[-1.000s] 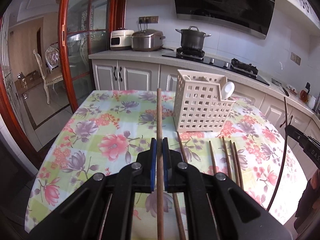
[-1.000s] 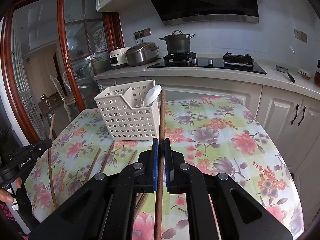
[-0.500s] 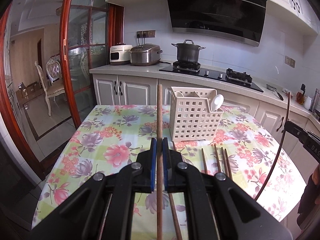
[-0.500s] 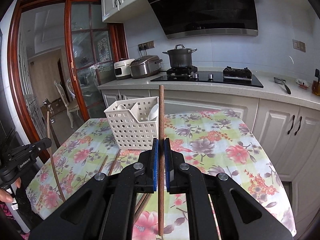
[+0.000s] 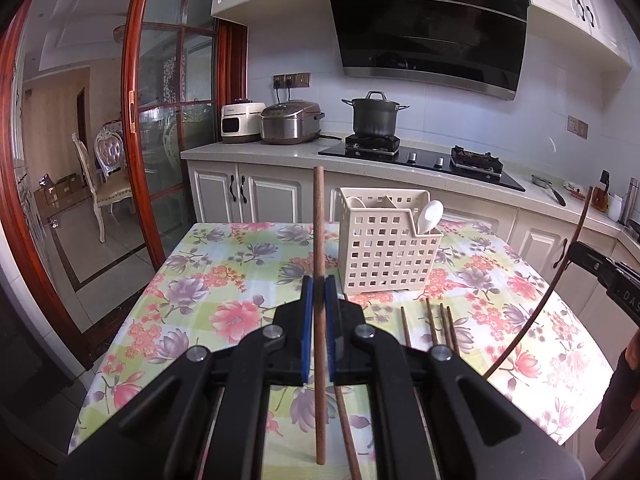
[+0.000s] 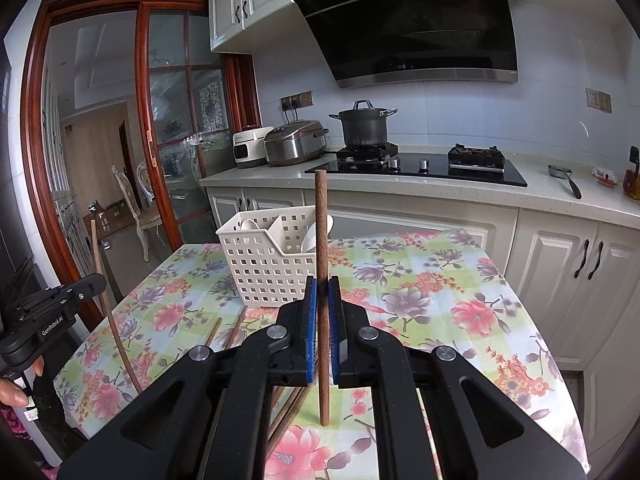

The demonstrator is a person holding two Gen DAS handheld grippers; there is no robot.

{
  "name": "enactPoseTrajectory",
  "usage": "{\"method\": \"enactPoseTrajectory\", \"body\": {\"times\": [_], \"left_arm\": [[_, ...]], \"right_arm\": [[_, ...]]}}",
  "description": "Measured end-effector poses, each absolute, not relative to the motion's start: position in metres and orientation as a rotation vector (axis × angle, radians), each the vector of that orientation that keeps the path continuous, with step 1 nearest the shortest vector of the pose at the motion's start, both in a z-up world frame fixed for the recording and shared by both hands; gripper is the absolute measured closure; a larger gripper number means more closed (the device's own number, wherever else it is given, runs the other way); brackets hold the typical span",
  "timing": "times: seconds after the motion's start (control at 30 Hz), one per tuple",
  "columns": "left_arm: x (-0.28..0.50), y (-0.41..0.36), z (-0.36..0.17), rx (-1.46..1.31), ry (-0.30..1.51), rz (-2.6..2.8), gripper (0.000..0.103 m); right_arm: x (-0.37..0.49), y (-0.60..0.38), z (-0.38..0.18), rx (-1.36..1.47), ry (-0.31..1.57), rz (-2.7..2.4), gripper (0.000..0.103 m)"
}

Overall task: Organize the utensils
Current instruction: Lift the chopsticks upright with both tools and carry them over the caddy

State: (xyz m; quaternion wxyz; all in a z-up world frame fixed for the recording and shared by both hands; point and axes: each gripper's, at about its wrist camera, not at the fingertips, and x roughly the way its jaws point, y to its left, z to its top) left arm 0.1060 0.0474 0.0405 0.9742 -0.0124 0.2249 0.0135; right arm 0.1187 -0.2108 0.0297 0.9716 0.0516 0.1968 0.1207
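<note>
My left gripper is shut on a brown wooden chopstick held upright above the floral table. My right gripper is shut on another wooden chopstick, also upright. A cream perforated utensil basket stands at the table's far side with a white spoon in it; it also shows in the right wrist view. Several loose chopsticks lie on the table in front of the basket. The right gripper's body shows at the right edge of the left wrist view, the left gripper's body at the left edge of the right wrist view.
A kitchen counter with a rice cooker, a black pot on the hob and white cabinets runs behind the table. A red-framed glass door stands on the left. A hand grips the left gripper.
Both grippers have risen and pulled back from the table with their chopsticks. The basket and the loose chopsticks now look smaller and farther away.
</note>
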Motion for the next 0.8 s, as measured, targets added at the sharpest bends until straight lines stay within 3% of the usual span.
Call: {"method": "enactPoseTrajectory", "body": {"times": [0.8], "left_arm": [[0.131,0.046,0.069,-0.003,0.434,-0.026,0.097]], "right_arm": [[0.151,-0.198,0.049,0.086,0.409,0.297,0.097]]}}
